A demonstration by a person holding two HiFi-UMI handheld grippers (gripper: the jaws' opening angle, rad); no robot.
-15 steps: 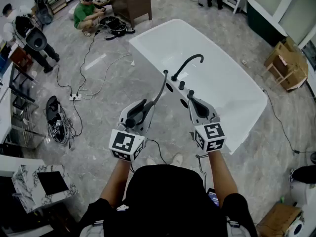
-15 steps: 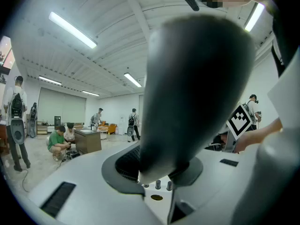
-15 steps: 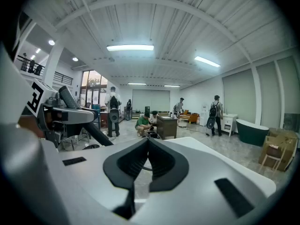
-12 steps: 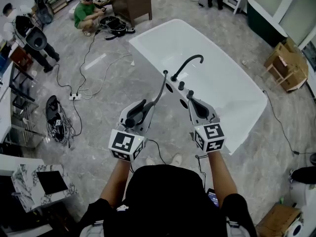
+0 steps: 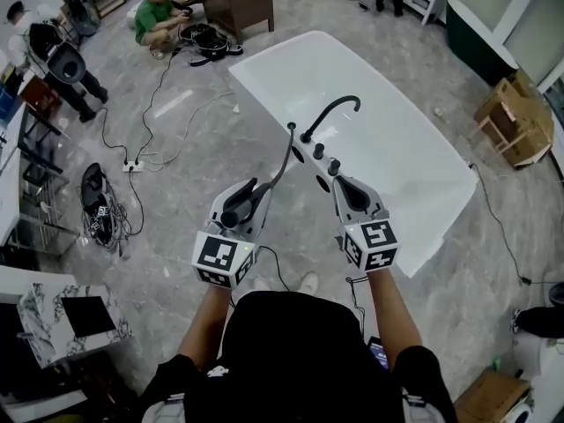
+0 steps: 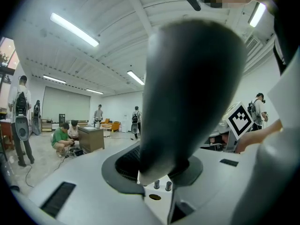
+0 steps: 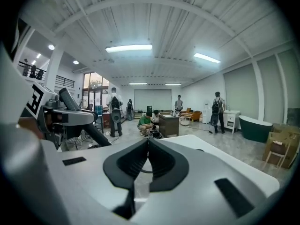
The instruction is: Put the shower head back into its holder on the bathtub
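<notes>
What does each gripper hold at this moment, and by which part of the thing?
The left gripper grips the black shower head by its handle. The right gripper is shut and holds nothing.

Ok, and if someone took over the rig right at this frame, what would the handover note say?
Left gripper: shut on the shower head, held in front of the person, short of the bathtub.
Right gripper: jaws together, empty, near the tub's rim by the knobs.
Done: shower head in hand.
Left: bring it to its holder on the rim near the faucet (holder not clearly made out), seat it, release.
</notes>
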